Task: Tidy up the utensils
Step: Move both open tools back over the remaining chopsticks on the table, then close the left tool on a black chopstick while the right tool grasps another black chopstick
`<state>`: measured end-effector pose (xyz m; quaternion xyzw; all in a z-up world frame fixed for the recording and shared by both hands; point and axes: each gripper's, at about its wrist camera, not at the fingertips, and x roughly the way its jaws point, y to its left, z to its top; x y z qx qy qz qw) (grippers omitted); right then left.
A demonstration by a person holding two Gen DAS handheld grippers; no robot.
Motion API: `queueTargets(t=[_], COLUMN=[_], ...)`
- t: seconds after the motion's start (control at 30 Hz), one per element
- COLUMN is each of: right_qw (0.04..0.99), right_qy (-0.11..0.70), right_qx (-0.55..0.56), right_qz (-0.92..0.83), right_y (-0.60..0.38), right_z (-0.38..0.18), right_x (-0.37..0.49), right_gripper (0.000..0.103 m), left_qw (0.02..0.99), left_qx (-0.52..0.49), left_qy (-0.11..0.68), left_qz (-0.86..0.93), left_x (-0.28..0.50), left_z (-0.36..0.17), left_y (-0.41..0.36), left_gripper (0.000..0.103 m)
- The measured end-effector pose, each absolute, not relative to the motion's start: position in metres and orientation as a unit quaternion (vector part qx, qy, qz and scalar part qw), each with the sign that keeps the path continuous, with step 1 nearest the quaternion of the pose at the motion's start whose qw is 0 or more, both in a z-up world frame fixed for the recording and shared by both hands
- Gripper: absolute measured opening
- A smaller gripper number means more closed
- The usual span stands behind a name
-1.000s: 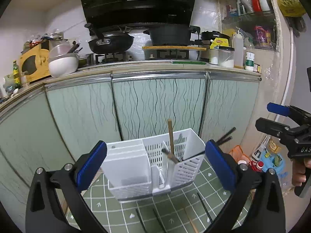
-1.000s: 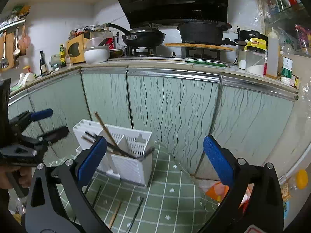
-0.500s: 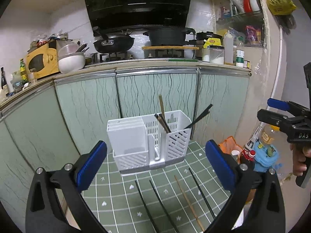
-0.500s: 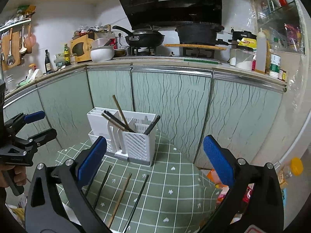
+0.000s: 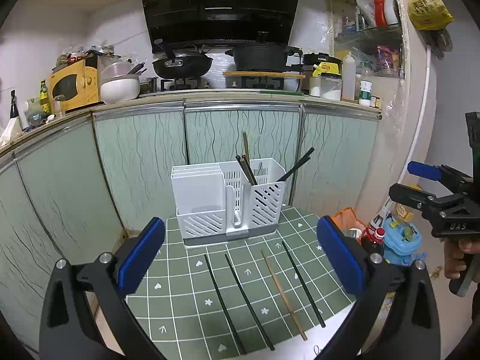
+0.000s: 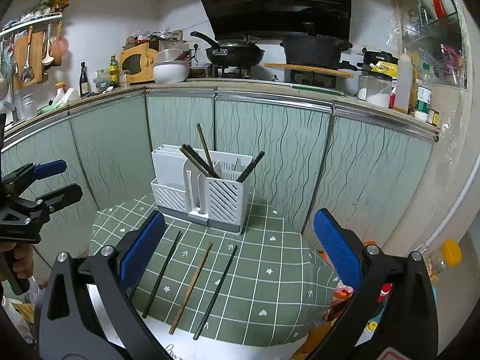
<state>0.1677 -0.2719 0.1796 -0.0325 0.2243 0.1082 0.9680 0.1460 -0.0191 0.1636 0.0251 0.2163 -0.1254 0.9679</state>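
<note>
Four chopsticks lie loose on the green cloth (image 5: 180, 303), side by side in front of the white caddy (image 5: 228, 201): three dark sticks (image 5: 247, 289) and one wooden stick (image 5: 282, 292) (second from the right in the left view); several more already stand tilted in the caddy's right-hand slotted bin. The step in hand is judged to be picking up the next stick; best taken near one end, so that it can be tipped upright and dropped tip-down into the slotted bin without nudging its neighbours. Left gripper (image 5: 240, 255): jaws spread wide, holding nothing, hovering above the sticks; right gripper (image 6: 240, 247): likewise wide and empty, touching nothing, each held by a hand (image 5: 459, 258).
</note>
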Motion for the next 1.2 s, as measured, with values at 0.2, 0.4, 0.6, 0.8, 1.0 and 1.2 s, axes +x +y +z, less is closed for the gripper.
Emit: queueTargets(t=[0.2,0.4,0.6,0.8,1.0,1.2], right_qw=[0.969,0.970,0.969,0.968,0.963,0.957], right_qy=[0.225,0.222,0.228,0.234,0.251,0.270], right_qx=[-0.037,-0.047,-0.054,-0.061,-0.057,-0.051], right_qz=[0.098,0.084,0.079,0.073,0.080,0.096], right_y=[-0.272,-0.270,-0.268,-0.271,-0.272,-0.271], right_z=[0.166,0.151,0.135,0.111,0.088,0.065], right_x=[0.155,0.147,0.144,0.143,0.145,0.146], right_gripper=[0.095,0.095,0.095,0.095,0.095,0.095], left_qw=[0.968,0.972,0.971,0.968,0.967,0.966], left_qx=[0.024,0.028,0.022,0.009,0.008,0.015], left_qy=[0.216,0.209,0.218,0.228,0.239,0.250], left_qz=[-0.123,-0.105,-0.096,-0.102,-0.086,-0.067], left_x=[0.131,0.123,0.119,0.117,0.118,0.117], left_z=[0.151,0.137,0.119,0.093,0.066,0.044], left_y=[-0.017,-0.011,0.000,0.010,0.019,0.026], left_gripper=[0.098,0.098,0.098,0.098,0.098,0.098])
